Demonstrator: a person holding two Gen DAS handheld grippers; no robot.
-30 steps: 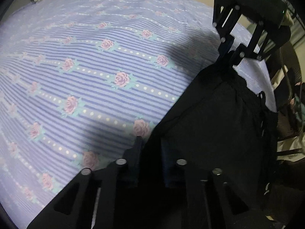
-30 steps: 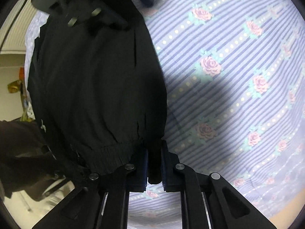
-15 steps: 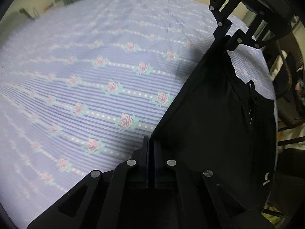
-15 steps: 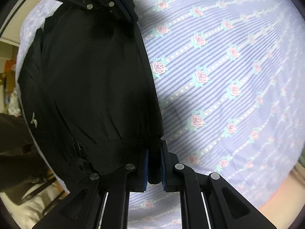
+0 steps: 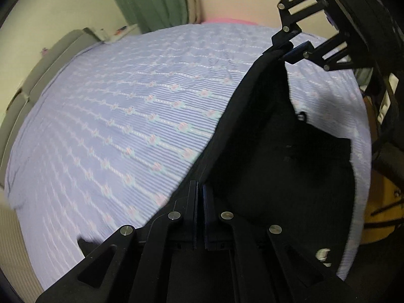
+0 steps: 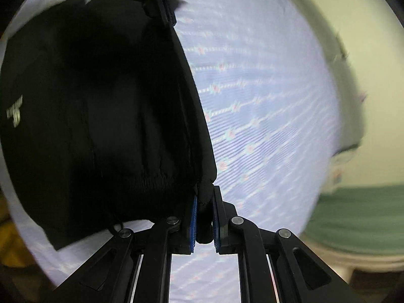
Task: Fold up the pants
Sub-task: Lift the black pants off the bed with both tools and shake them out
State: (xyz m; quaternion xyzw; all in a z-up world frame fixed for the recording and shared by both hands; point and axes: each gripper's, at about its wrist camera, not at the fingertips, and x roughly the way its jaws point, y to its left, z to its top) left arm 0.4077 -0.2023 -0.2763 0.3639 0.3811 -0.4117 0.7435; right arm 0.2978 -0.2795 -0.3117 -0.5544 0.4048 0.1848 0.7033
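Black pants (image 5: 265, 151) hang pinched in both clamped claws.

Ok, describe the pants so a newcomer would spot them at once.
Find the bed's striped, rose-print lilac sheet. Above its edge, the pants hang stretched between the left claw and right claw, each shut on a corner. They are the only plain black cloth there.

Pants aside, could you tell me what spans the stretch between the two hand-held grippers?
Only the pants' taut edge, from left hand-held gripper to right one; left wrist view.
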